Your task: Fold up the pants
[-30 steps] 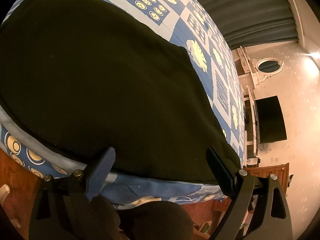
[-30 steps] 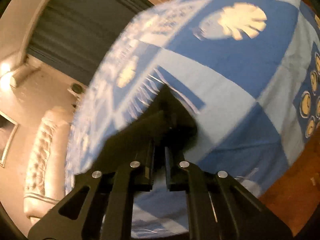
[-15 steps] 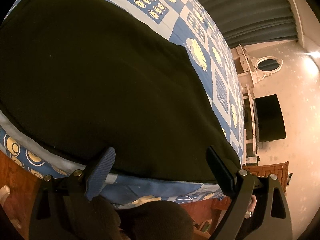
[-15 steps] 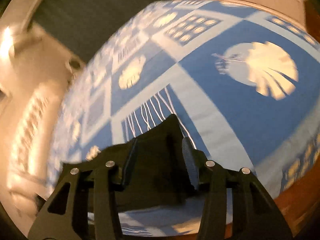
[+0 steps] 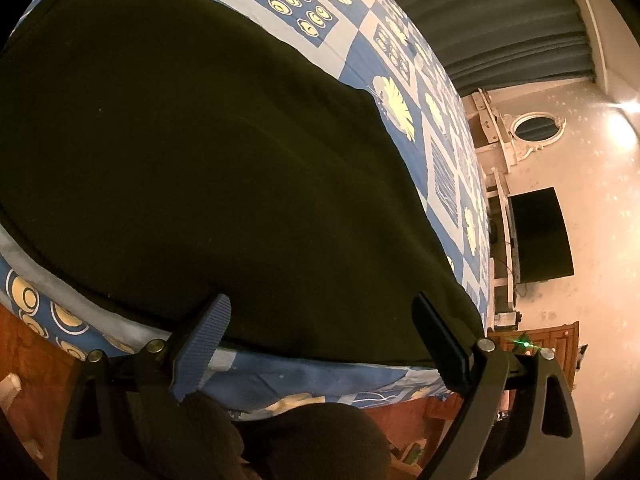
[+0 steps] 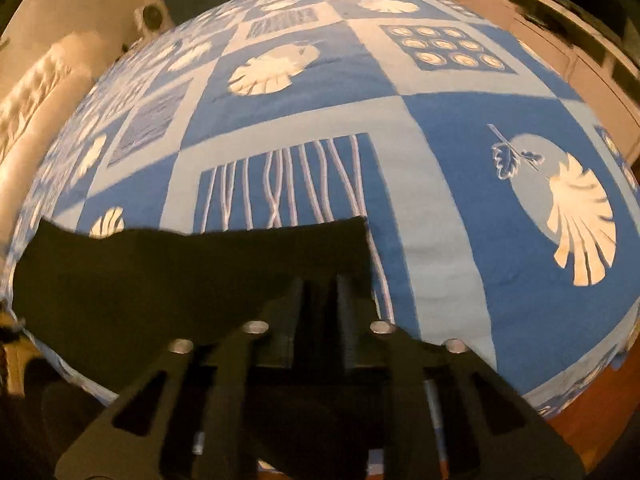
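The dark pants (image 5: 192, 152) lie flat on a blue patterned bedspread (image 5: 352, 52) and fill most of the left wrist view. My left gripper (image 5: 320, 312) is open, its fingers spread just above the pants' near edge. In the right wrist view an end of the pants (image 6: 152, 272) lies across the bedspread (image 6: 440, 200) with a straight far edge. My right gripper (image 6: 320, 288) has its jaws close together over this cloth, near its right corner. A narrow gap shows between the fingers, and whether cloth is pinched there is hidden.
The bedspread's near edge (image 5: 280, 380) hangs over a wooden floor (image 5: 24, 360). A dark curtain (image 5: 500, 12), a wall television (image 5: 540, 236) and a white shelf (image 5: 500, 152) stand at the right. A padded headboard (image 6: 36, 92) is at the left in the right wrist view.
My right gripper opened half a second ago and has now narrowed again; it swung so the pants' end lies flat below it. My left gripper stayed still and open.
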Motion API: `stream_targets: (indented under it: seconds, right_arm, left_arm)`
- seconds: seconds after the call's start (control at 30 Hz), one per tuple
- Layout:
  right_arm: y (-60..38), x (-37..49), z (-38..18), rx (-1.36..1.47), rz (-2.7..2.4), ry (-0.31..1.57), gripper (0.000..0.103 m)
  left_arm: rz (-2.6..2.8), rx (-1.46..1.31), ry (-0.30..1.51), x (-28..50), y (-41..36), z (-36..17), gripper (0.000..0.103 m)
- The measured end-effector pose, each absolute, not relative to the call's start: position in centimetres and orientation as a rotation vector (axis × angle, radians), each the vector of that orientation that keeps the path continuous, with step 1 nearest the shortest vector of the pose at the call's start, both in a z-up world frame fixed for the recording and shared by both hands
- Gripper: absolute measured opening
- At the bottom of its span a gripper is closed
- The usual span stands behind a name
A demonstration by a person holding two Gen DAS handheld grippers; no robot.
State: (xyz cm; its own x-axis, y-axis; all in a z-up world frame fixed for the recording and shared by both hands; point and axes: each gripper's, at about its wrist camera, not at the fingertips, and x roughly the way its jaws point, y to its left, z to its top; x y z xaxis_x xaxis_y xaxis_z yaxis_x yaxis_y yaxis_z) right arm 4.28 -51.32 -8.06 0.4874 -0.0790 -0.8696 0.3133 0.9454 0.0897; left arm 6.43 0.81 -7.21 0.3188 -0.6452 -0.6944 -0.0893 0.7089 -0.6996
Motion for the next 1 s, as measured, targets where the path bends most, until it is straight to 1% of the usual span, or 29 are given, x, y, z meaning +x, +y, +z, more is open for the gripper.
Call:
stream_targets:
  seconds: [0.07, 0.1, 0.23, 0.27, 0.3, 0.37, 0.43, 0.47, 0.5, 0.53, 0.57, 0.63, 0.67, 0.7, 0.87, 0.97, 1.0]
  right_arm:
    - [-50.1, 4.4, -7.4, 0.151, -0.256, 1.035, 0.015]
    - [-49.9, 4.5, -7.3, 0.131, -0.262, 1.035, 0.013]
    - [-50.7, 4.7, -6.4, 0.12, -0.315, 0.988, 0.011]
    - [-51.2, 4.8, -6.3, 0.127, -0.349, 0.979, 0.004]
    - [-51.7, 5.1, -6.3, 0.129, -0.382, 0.975, 0.0]
    - [-53.2, 5.6, -6.6, 0.183, -0.422, 0.969, 0.0]
    - [-54.6, 5.6, -7.4, 0.33, -0.363, 0.998, 0.002]
    - [-55.0, 5.3, -7.4, 0.373, -0.367, 0.991, 0.016]
    - [-55.4, 4.8, -7.2, 0.407, -0.374, 0.979, 0.041]
    - [-56.0, 3.9, -7.0, 0.47, -0.372, 0.967, 0.053]
    - [-56.3, 3.2, -6.8, 0.52, -0.367, 0.949, 0.061]
    - [-57.4, 1.1, -6.7, 0.66, -0.342, 0.902, 0.065]
    - [-58.2, -0.2, -7.2, 0.771, -0.31, 0.896, 0.072]
    - [-58.9, -1.4, -8.0, 0.868, -0.282, 0.897, 0.074]
    - [-60.0, -4.3, -11.9, 1.138, -0.153, 0.891, 0.075]
    - [-59.4, -4.4, -12.7, 1.208, -0.057, 0.857, 0.08]
    - [-59.0, -4.2, -13.0, 1.245, -0.009, 0.858, 0.08]
  left_arm:
    - [-0.412, -0.728, 1.211, 6.4, 0.8, -7.3, 0.091]
    - [-0.412, -0.729, 1.211, 6.5, 0.8, -7.3, 0.091]
    - [-0.411, -0.734, 1.212, 6.5, 0.8, -7.3, 0.091]
    - [-0.411, -0.735, 1.212, 6.5, 0.8, -7.3, 0.091]
    - [-0.41, -0.735, 1.212, 6.5, 0.8, -7.4, 0.091]
    - [-0.409, -0.731, 1.213, 6.5, 0.7, -7.4, 0.091]
    - [-0.411, -0.728, 1.213, 6.6, 0.8, -7.4, 0.091]
    - [-0.413, -0.727, 1.213, 6.6, 0.8, -7.4, 0.091]
    - [-0.414, -0.731, 1.213, 6.6, 0.9, -7.4, 0.091]
    - [-0.412, -0.735, 1.213, 6.6, 0.9, -7.4, 0.091]
    - [-0.412, -0.74, 1.214, 6.7, 0.9, -7.4, 0.091]
    - [-0.412, -0.745, 1.215, 6.7, 0.9, -7.5, 0.091]
    - [-0.411, -0.746, 1.215, 6.7, 0.9, -7.5, 0.091]
    - [-0.411, -0.747, 1.215, 6.7, 0.9, -7.5, 0.091]
    - [-0.409, -0.741, 1.214, 6.7, 0.8, -7.5, 0.091]
    - [-0.409, -0.74, 1.211, 6.7, 0.8, -7.5, 0.091]
    - [-0.409, -0.739, 1.21, 6.7, 0.8, -7.5, 0.091]
